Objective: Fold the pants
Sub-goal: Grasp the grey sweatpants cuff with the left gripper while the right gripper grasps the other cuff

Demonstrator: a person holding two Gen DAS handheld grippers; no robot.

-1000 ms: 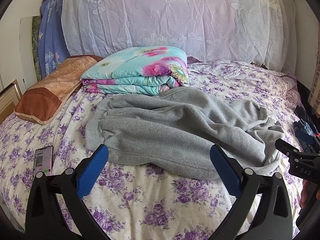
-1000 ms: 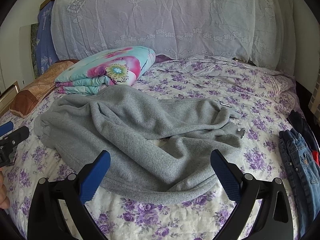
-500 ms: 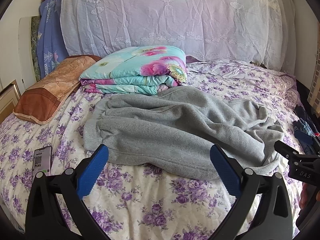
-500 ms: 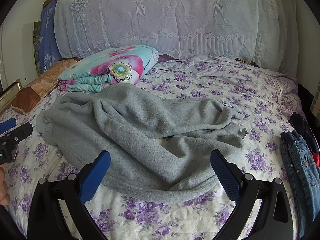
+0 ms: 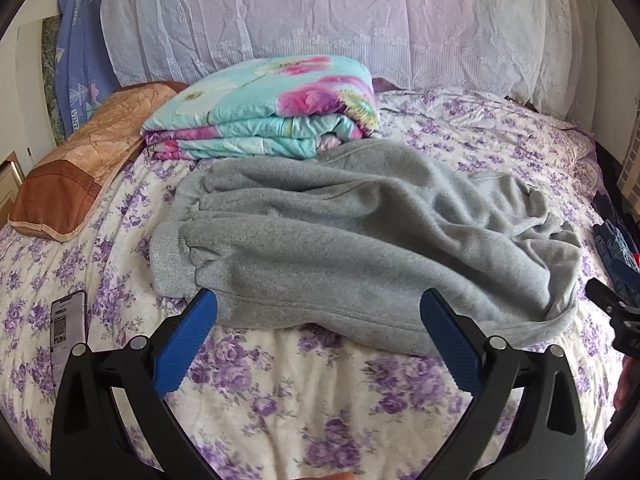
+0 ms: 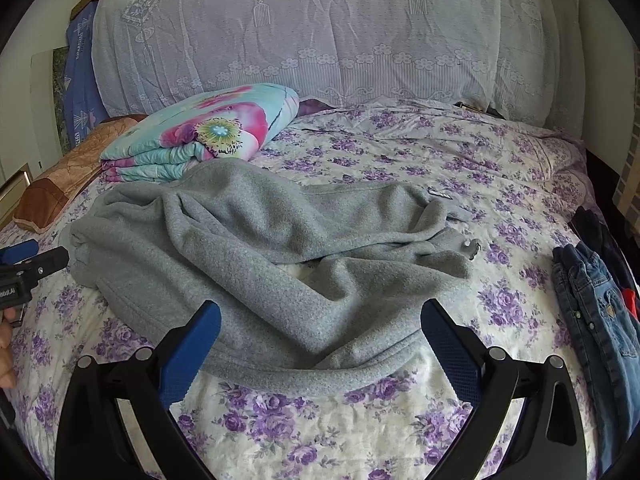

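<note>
On the bed (image 5: 320, 408), across its middle, we see the pants (image 5: 360, 248) lying crumpled and unfolded on the purple-flowered sheet. They are grey fleece. In the left wrist view one ribbed cuff (image 5: 172, 260) lies at the left end, with a second leg bunched behind it. In the right wrist view the pants (image 6: 256, 248) are heaped in loose folds, and a hem runs along the near edge.

Left claw (image 5: 318, 314): spread wide, blue pads (image 5: 188, 344) apart, nothing between them. It hovers just short of the near edge of the pants, near the cuff. Right claw (image 6: 320, 320): also spread wide, holding nothing. Its pads (image 6: 450, 356) sit over the near hem, but we cannot tell whether they touch the cloth.

Each claw shows in the other's view: the right at the right edge of the left view, the left at the left edge of the right view.

Other items:
- Quilt (image 5: 268, 108), folded, teal and pink, just behind the pants.
- Pillow (image 5: 76, 164), brown, left of the quilt.
- Phone (image 5: 69, 322), flat on the sheet, left of the left claw.
- Jeans (image 6: 592, 308), at the right edge of the bed, apart from the pants.
- Lace cover (image 6: 320, 32) over the headboard.
</note>
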